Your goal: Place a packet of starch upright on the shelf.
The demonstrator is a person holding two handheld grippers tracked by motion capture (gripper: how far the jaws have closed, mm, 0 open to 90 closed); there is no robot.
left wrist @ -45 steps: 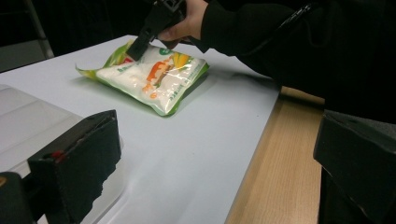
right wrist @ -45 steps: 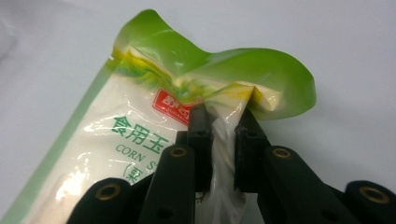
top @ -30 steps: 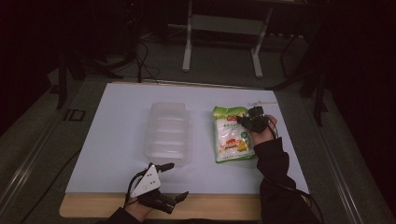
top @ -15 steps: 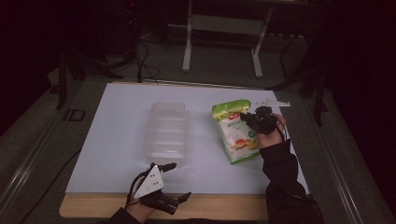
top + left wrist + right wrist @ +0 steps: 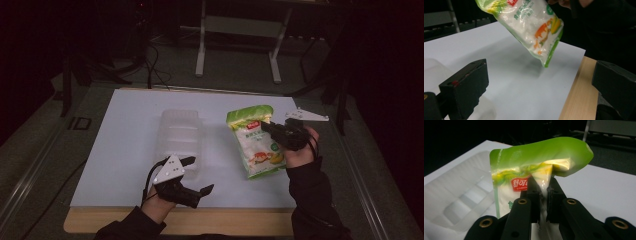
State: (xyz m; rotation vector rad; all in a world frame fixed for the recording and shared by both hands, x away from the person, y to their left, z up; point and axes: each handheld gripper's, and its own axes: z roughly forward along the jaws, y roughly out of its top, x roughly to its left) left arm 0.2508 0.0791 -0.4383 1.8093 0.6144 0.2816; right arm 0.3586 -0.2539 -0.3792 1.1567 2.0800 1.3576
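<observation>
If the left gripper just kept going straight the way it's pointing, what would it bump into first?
Probably the snack bag, which the right gripper holds up off the white table sheet. The left gripper is open and aims toward it, but the bag hangs high in its view, so it might pass just beneath.

A green-and-white food bag (image 5: 255, 142) is gripped near its top by the right gripper (image 5: 267, 128), to the right of the clear plastic tray (image 5: 179, 140). The left gripper (image 5: 196, 175) is held spread apart just below the tray's near end.
</observation>
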